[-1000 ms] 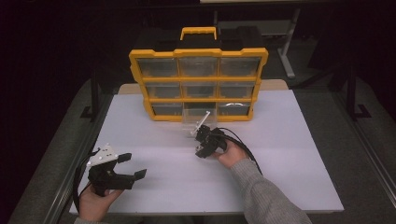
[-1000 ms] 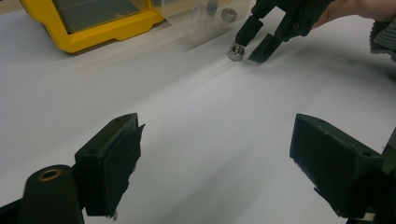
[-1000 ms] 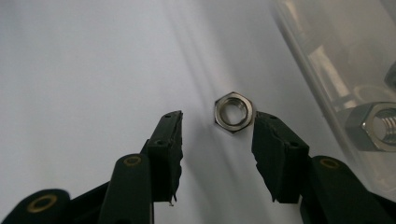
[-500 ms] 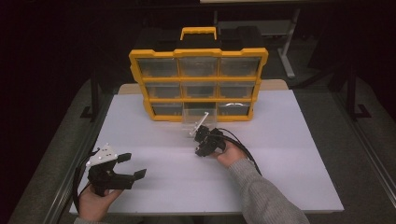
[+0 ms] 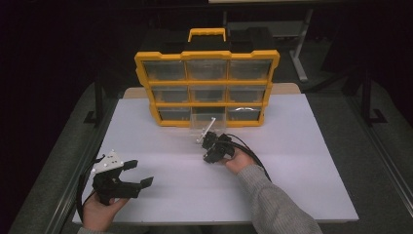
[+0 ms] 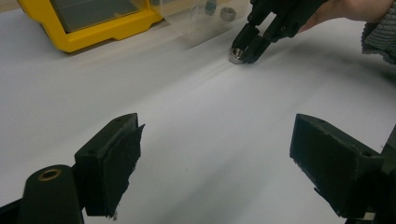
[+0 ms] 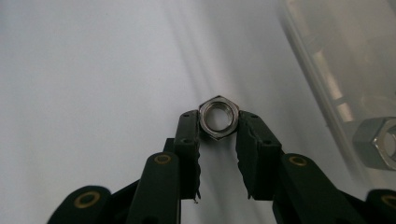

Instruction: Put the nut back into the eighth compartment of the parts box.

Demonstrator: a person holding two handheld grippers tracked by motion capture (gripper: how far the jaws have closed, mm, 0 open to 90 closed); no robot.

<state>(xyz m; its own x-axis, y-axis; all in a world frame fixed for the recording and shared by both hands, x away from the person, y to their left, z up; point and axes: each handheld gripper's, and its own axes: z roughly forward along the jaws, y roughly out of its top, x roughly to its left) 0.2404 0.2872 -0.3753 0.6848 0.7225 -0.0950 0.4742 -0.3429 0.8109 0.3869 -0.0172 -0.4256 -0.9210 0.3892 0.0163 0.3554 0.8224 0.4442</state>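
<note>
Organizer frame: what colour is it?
Yellow-orange frame with clear drawers; the high view shows it best.

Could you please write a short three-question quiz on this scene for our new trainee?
1. True or false: the right gripper is shut on a steel hex nut.
2. How do the left gripper's jaws stand? A) shut on a nut B) wide open with nothing between them C) shut on a drawer
3. What stands at the far side of the white table, behind both grippers?

Key
1. True: the pads press the nut's two flat sides, down at the tabletop; the jaws have just been closing.
2. B.
3. A yellow parts organizer with clear drawers; one clear drawer from the bottom row is pulled out, with nuts inside.
</note>
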